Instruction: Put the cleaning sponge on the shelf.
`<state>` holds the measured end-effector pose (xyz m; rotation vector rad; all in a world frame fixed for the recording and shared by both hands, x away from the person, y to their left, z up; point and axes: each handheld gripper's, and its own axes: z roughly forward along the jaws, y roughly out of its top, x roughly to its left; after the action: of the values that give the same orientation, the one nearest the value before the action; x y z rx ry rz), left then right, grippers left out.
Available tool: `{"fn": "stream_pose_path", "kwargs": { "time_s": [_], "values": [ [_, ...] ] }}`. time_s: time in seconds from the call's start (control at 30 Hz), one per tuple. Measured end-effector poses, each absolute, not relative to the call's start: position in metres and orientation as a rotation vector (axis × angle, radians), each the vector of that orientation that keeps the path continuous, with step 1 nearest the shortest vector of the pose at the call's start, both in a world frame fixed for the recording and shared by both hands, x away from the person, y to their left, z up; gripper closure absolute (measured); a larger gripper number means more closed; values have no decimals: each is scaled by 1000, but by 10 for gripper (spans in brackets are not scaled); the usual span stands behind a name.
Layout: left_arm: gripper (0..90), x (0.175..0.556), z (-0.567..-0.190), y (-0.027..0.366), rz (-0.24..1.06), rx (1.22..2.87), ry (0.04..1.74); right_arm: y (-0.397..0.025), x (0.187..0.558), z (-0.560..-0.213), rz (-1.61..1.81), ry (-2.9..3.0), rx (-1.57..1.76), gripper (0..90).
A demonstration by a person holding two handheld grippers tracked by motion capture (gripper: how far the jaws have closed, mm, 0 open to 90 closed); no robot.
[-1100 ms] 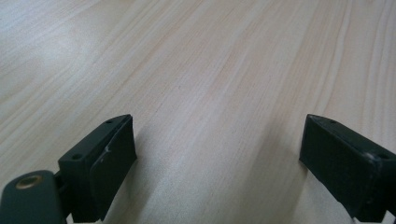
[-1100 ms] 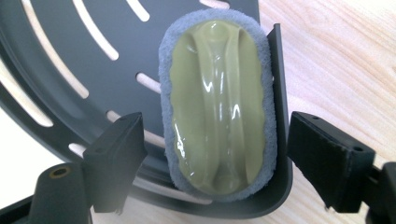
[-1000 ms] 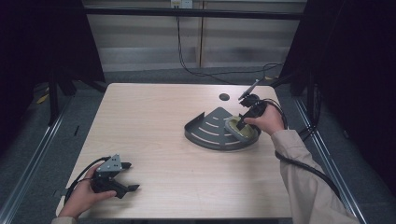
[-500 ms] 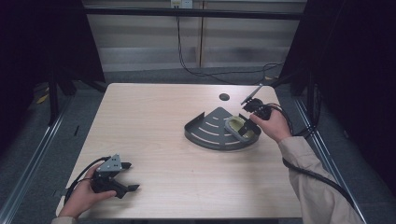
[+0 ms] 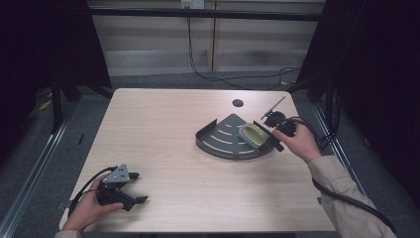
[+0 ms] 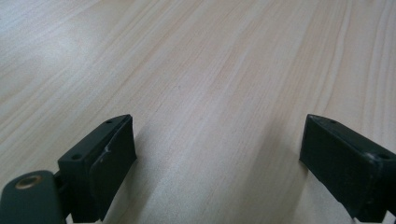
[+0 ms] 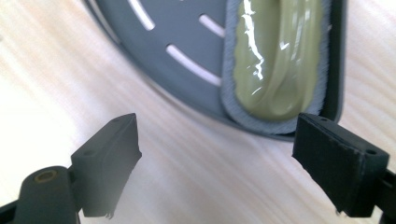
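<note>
Green dish point(image 5: 252, 135) sits in grey corner tray point(image 5: 218, 144), near worktop's right edge; placing looks done. Right gripper point(image 5: 271, 133) jaws wide, empty. Left gripper point(image 5: 134, 194) idle, jaws wide.

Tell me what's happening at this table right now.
A person is working with a handheld gripper in each hand at a wooden table. The right gripper is open beside a dark grey quarter-round corner shelf, just clear of the olive-green scrubbing pad that lies in it; it holds nothing. The left gripper rests open on the table near the front left corner, idle.
</note>
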<state>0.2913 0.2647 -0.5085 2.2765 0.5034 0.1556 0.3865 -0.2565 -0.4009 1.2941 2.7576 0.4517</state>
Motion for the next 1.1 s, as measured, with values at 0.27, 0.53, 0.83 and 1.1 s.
{"fn": "stream_pose_path", "kwargs": {
  "time_s": [0.27,0.53,0.83,1.1],
  "values": [
    [100,291,-509,265,160,2277,502,-261,370,-404,468,2776,1269,142],
    [100,291,-509,265,160,2277,502,-266,352,-413,481,2809,1253,142],
    [99,291,-509,265,159,2277,502,-269,335,-426,480,2839,1235,143],
    [99,291,-509,265,159,2277,502,-270,321,-437,453,2850,1228,143]
  ]
}}
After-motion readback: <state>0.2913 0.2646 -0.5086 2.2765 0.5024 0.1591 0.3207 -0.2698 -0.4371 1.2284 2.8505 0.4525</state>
